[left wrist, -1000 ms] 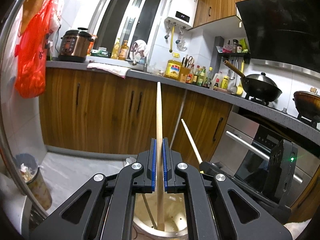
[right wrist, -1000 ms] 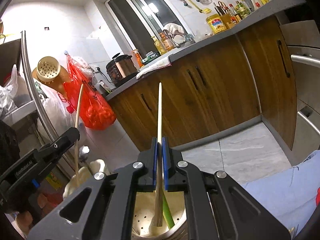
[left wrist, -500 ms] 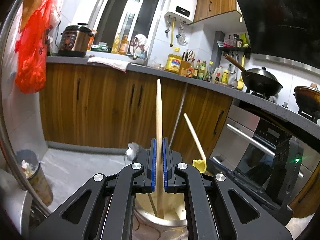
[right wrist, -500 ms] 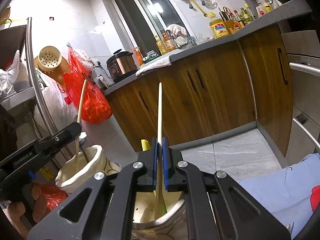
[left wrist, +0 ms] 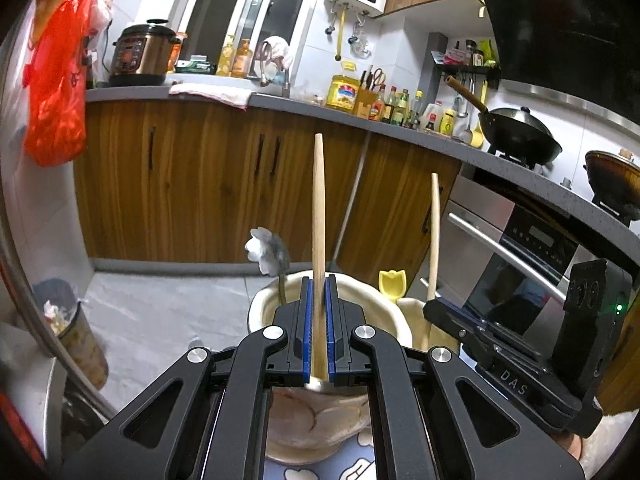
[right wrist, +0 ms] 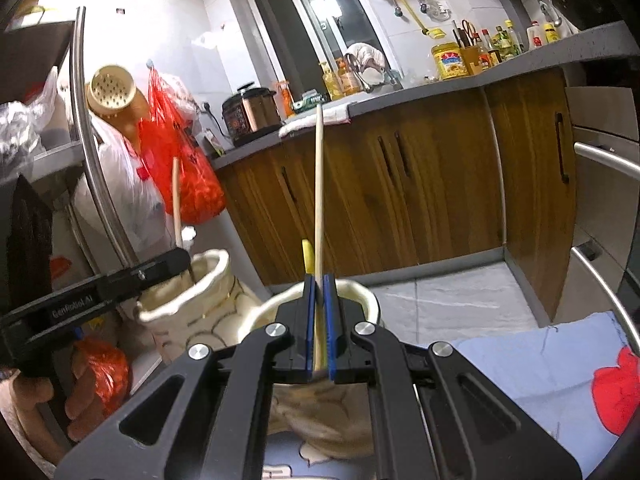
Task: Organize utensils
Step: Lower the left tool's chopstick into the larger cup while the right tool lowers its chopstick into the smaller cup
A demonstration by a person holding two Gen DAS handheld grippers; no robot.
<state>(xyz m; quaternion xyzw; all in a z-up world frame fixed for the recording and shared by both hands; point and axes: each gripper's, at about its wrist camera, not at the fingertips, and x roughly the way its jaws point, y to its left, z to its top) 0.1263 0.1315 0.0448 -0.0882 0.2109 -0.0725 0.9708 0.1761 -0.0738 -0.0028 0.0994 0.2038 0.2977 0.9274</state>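
Observation:
In the left wrist view my left gripper (left wrist: 319, 292) is shut on a thick wooden handle (left wrist: 319, 208) that stands upright in a cream ceramic holder (left wrist: 362, 290). A grey flower-topped utensil (left wrist: 267, 250) stands in the same holder. To its right is a second cream holder (left wrist: 412, 314) with a yellow tulip-topped utensil (left wrist: 393, 285). In the right wrist view my right gripper (right wrist: 319, 286) is shut on a thin wooden handle (right wrist: 319, 184) over that second holder (right wrist: 362, 294). The left gripper (right wrist: 160, 268) shows there at the left holder (right wrist: 212, 280).
Both holders stand on a blue cloth with white shapes (left wrist: 360, 466). Wooden cabinets (left wrist: 200, 184) and an oven (left wrist: 520, 256) lie ahead. A bin (left wrist: 76, 332) is on the floor at left. A metal rack post (right wrist: 100, 168) and red bag (right wrist: 180, 168) flank the left holder.
Both views have tipped, so the holders now show from the side instead of from above. The right-held handle went from leaning to upright. Both grips stayed shut.

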